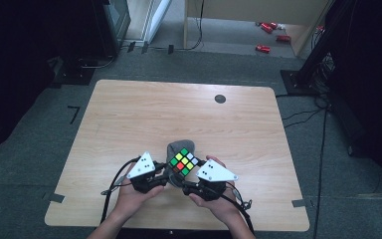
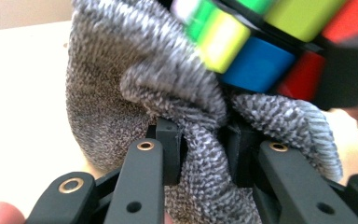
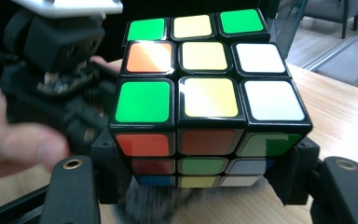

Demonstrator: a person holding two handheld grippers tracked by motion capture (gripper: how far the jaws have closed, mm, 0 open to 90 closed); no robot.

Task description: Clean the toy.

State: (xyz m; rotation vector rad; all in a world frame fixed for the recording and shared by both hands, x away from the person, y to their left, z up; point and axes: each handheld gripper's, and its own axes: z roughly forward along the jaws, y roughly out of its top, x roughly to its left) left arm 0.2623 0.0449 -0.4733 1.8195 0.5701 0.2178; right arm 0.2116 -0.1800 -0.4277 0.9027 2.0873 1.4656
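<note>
A scrambled puzzle cube [image 1: 183, 162] hangs just above the wooden table [image 1: 129, 114] near its front edge. My right gripper [image 1: 186, 171] is shut on it. In the right gripper view the jaws clamp the cube [image 3: 205, 93] on its left and right sides at the lower layers, with the gripper [image 3: 205, 163] coming from below. A grey knitted cloth [image 1: 178, 147] bunches under and behind the cube. My left gripper [image 2: 203, 140] is shut on a fold of the cloth [image 2: 121, 93], right below the cube [image 2: 261, 46]. The left gripper [image 3: 56, 51] sits close beside the cube's left face.
A black round spot [image 1: 220, 98] marks the far side of the tabletop. Cables [image 1: 110, 191] trail from the grippers over the front edge. Several red objects [image 1: 263, 48] lie on the floor beyond the table. Dark stands flank both sides.
</note>
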